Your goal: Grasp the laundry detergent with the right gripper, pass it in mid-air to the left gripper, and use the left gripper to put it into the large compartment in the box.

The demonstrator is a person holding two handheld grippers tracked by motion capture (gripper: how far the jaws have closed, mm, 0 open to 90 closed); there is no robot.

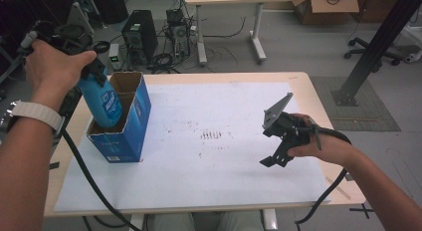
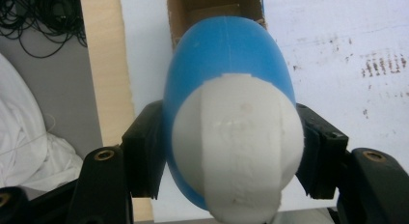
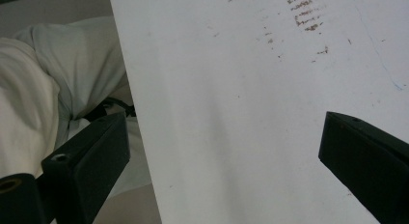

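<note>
Nearest the person, to the right of the blue carton (image 1: 122,119), the right gripper (image 1: 272,160) rests low over the white sheet (image 1: 209,156) on the bench (image 1: 318,96), well apart from the carton. Its jaws are spread wide with nothing between them, seemingly parked there to keep clear of the other hand's work.

At the carton itself, which stands open-topped near the left edge of the bench, the left gripper (image 1: 102,71) holds a blue bottle (image 1: 104,102) with a white cap (image 2: 238,147). The jaws pinch the bottle's upper part from both sides, just below the cap, so the body hangs free beneath them. The bottle's base is already down inside the nearer compartment of the carton, tilted slightly, with the farther compartment (image 1: 125,81) empty behind it. Gripping high looks deliberate: it lets the bottle slide down between the cardboard walls without the jaws fouling the rim.

Beyond the carton, on the floor past the bench, sit computer towers (image 1: 141,37) and tangled cables.
</note>
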